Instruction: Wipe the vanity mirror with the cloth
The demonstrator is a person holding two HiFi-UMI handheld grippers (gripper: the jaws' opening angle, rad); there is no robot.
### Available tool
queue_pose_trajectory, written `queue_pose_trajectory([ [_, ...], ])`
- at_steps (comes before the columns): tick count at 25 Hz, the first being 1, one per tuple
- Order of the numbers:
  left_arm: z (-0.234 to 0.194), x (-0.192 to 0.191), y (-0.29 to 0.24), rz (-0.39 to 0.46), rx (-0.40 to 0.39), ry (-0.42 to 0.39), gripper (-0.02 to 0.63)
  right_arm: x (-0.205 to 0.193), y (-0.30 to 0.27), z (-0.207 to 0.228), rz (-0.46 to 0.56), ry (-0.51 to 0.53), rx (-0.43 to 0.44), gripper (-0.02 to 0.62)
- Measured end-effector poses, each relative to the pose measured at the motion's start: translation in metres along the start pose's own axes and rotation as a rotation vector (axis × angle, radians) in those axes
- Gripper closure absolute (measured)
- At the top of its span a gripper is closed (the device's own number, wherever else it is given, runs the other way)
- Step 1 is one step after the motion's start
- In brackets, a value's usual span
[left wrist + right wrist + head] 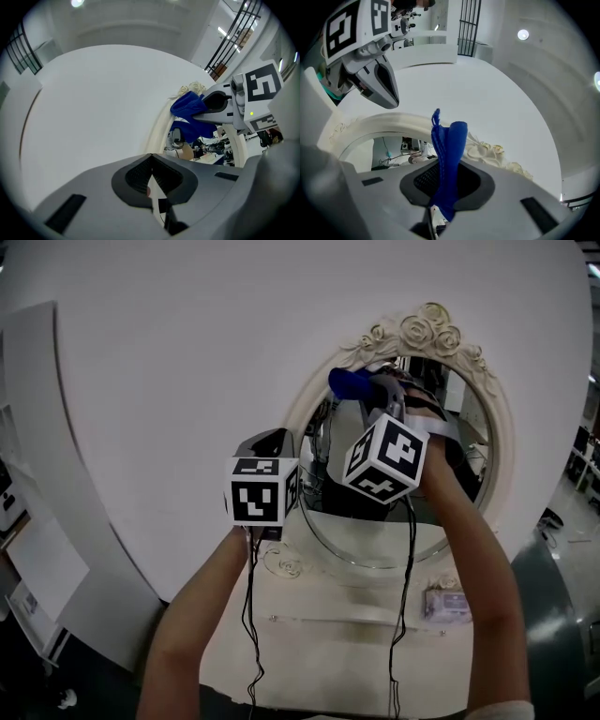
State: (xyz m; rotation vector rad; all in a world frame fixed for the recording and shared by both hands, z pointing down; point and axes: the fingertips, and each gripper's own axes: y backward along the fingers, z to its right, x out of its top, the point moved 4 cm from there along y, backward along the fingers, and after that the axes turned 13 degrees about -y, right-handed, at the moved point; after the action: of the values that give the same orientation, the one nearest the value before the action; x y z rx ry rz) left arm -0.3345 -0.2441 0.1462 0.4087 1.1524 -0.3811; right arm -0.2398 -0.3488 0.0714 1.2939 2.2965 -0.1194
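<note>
An oval vanity mirror (459,479) in a cream frame (503,427) topped with carved roses stands on a pale vanity top. My right gripper (375,388) is shut on a blue cloth (349,382), which it holds at the upper left of the glass. In the right gripper view the cloth (449,140) sticks up from between the jaws, with the frame (370,124) just behind. My left gripper (277,439) hovers by the frame's left rim, shut with nothing in it. From the left gripper view the cloth (187,105) lies against the mirror (206,145).
A large white rounded panel (187,381) backs the mirror. On the vanity top (356,624) lie a small packet (445,604) and a clear ring-like item (286,565). Black cables hang from both grippers. Grey floor and shelving show at the edges.
</note>
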Motion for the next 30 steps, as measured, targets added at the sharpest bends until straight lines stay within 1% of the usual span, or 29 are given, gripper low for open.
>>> queue_pose_trajectory([
  [5,-0.002,-0.012,-0.003,-0.012,-0.002,0.022,0.595,-0.001,-0.006,-0.015,-0.025,0.033,-0.034,0.522],
  [14,0.007,-0.038,-0.001,-0.05,-0.013,0.034,0.595,-0.004,-0.01,-0.04,-0.057,0.11,-0.05,0.522],
  [21,0.008,-0.066,0.008,-0.092,-0.012,0.071,0.595,-0.01,-0.012,-0.079,-0.102,0.16,0.007,0.522],
  [30,0.013,-0.114,0.018,-0.17,-0.018,0.119,0.595,-0.019,-0.012,-0.135,-0.124,0.125,0.096,0.522],
])
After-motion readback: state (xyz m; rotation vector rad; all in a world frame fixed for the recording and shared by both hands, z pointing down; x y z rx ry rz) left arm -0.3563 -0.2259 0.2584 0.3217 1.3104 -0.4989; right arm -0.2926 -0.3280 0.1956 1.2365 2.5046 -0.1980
